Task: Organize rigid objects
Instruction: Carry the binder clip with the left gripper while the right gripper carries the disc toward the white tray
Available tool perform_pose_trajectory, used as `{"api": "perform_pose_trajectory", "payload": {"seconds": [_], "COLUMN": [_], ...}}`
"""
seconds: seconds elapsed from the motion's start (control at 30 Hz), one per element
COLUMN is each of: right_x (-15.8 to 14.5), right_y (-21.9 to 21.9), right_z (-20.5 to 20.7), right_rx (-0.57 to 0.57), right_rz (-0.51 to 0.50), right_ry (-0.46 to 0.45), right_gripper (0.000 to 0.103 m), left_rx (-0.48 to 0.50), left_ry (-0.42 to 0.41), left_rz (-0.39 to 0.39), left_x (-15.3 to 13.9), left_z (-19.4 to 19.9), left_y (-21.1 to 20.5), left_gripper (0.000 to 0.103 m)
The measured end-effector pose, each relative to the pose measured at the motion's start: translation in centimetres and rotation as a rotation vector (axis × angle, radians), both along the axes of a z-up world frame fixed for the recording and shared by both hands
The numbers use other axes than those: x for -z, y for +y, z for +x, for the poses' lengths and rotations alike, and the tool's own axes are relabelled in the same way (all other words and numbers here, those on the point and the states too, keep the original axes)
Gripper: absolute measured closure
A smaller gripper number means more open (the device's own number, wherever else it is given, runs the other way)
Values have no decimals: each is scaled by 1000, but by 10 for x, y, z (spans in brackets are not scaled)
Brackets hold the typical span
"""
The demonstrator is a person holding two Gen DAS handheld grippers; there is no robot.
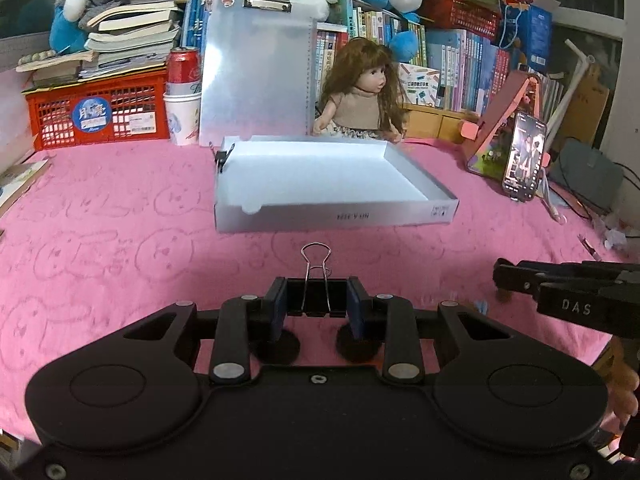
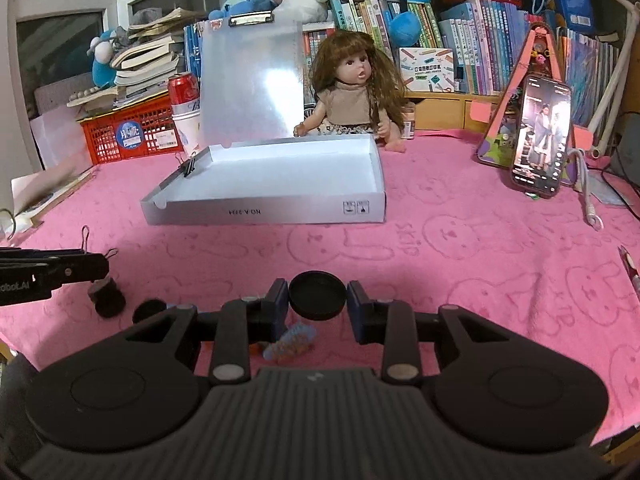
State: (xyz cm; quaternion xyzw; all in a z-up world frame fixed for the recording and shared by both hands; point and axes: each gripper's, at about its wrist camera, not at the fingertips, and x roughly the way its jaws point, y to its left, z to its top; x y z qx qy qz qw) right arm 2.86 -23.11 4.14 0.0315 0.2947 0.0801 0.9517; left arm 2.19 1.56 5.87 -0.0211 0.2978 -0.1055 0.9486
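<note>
My left gripper (image 1: 317,292) is shut on a black binder clip (image 1: 316,298) whose silver wire handles stand upright, held a little above the pink cloth. Two black round discs (image 1: 278,346) lie on the cloth under its fingers. My right gripper (image 2: 317,294) is shut on a black round lid (image 2: 317,295), also off the cloth. A small blue and orange thing (image 2: 290,342) lies below it. Ahead sits a shallow white box (image 2: 264,212), open, with another binder clip (image 2: 188,166) on its left wall. The left gripper (image 2: 102,266) shows at the right wrist view's left edge.
Behind the box stand a doll (image 2: 356,96), an upright clipboard (image 2: 250,80), a red can on cups (image 2: 184,92) and a red crate (image 2: 132,132). A phone (image 2: 542,140) leans on a stand at the right. A pen (image 2: 630,268) lies far right.
</note>
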Motion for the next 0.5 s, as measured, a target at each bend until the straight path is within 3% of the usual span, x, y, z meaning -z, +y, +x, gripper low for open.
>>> {"api": "perform_pose_trajectory", "payload": {"seconds": [0.23,0.5], "right_x": [-19,-31], "right_y": [7,11], "right_z": [37,92], "right_rx": [-5,-1], "right_rz": [13,4], "right_ry": [20,62], "right_gripper": [67,67], "left_rx": [-12,-34], "left_ry": [24,61], "left_rz": [-34,-19], "left_x": [-18,-34], "left_z": [49,110], "left_y": [-5,-7], "left_gripper": [73,73]}}
